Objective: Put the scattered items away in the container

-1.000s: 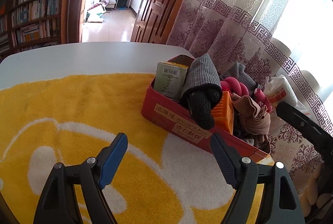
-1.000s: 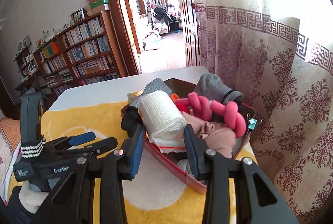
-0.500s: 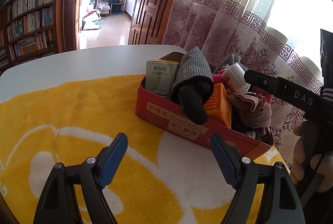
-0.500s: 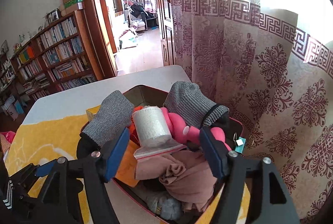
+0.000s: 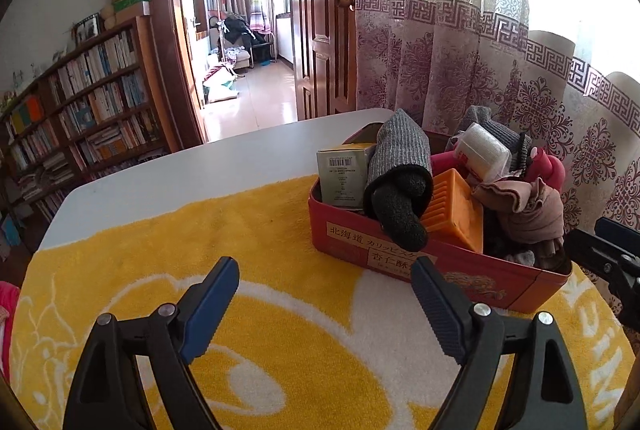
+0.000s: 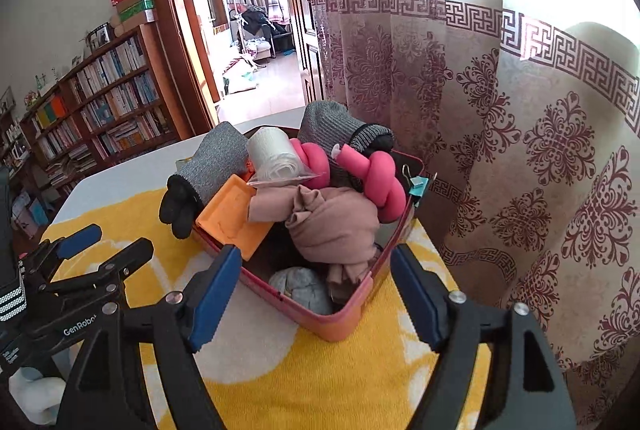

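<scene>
My right claw (image 6: 316, 294) is opening, empty, over the full tin's (image 6: 340, 326) near corner; left claw (image 5: 324, 310) is opening too, empty. Tidying looks done; next, check the towel (image 5: 256, 230) for strays.

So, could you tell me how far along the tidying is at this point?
Nearly done: the red tin is heaped with gloves, a white roll and pink foam. Both the left gripper and right gripper are opening and empty. No loose items show on the yellow towel.
</scene>
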### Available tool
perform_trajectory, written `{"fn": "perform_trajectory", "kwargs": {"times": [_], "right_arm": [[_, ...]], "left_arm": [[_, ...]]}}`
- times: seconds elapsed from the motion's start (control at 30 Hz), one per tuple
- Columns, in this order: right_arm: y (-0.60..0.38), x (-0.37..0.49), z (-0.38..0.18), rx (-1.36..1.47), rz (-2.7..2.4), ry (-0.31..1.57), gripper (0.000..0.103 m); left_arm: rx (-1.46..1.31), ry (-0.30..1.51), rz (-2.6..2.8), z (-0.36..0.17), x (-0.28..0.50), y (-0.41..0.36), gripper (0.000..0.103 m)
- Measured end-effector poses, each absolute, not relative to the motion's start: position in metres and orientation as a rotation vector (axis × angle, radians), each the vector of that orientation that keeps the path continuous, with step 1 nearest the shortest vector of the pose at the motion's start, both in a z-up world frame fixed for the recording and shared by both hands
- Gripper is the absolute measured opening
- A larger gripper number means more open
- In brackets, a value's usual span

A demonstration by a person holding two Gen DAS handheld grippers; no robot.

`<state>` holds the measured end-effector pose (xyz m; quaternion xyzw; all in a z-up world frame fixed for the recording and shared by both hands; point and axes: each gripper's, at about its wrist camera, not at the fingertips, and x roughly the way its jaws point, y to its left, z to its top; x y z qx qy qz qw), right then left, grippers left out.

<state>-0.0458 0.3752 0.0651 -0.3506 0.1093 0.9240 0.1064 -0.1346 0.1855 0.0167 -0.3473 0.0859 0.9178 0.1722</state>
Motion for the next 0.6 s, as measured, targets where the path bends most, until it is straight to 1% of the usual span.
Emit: {"fn": "perform_trajectory", "kwargs": {"times": [0.03,0.07,0.17,0.23,0.6], "right_arm": [[0.375,-0.040,0.063,-1.039,2.716,0.331,0.080],[0.375,-0.035,0.062,-1.043,2.713,0.337,0.080],[0.374,-0.024,0.060,-1.052,2.708,0.344,0.080],[0.373,-0.017,0.058,-1.051,2.705,0.356,0.080],[0.375,0.005,0.056,-1.032,2.697,0.409,0.080]], "left_arm": [[-0.983,0.271,2.632,0.018,-0.133,0.188,0.101],[-0.971,0.297,2.660,0.020,-0.130,0.189,0.103],[-0.928,0.361,2.689,0.027,-0.122,0.196,0.103],[-0.913,0.354,2.675,0.033,-0.117,0.198,0.103],[-0.889,0.163,2.614,0.064,-0.099,0.191,0.103]]}}
